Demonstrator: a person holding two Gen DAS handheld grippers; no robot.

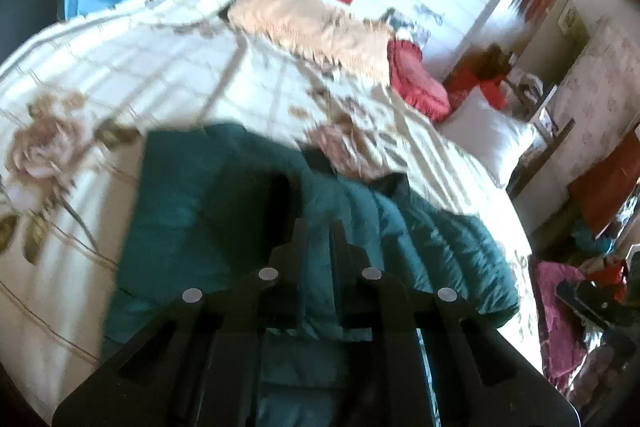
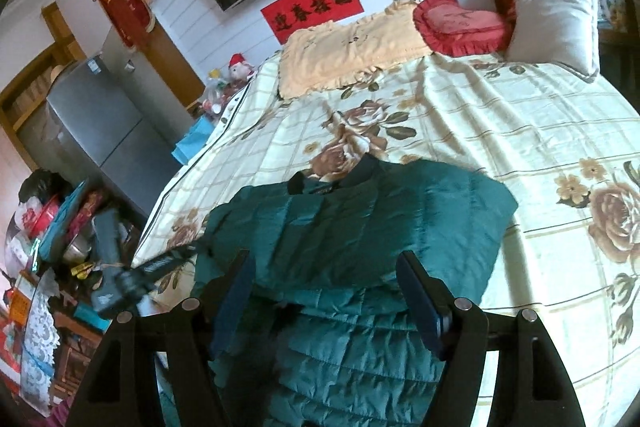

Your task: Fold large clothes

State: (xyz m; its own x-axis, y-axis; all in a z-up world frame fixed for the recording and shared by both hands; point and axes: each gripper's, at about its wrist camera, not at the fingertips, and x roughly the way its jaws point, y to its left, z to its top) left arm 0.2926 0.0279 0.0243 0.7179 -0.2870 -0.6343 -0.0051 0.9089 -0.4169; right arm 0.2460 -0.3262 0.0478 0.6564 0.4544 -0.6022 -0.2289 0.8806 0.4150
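On floral bed [image 2: 480, 115] | green jacket [image 2: 360, 227] | left gripper [image 1: 318, 227] clenched on jacket | right gripper [image 2: 326, 267] released

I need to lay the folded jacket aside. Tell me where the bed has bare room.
Free: the floral bedspread between the green jacket and the grey pillow, and the strip right of the jacket. Crowded: the head end, with the peach blanket and red heart cushion, and the left bedside clutter.
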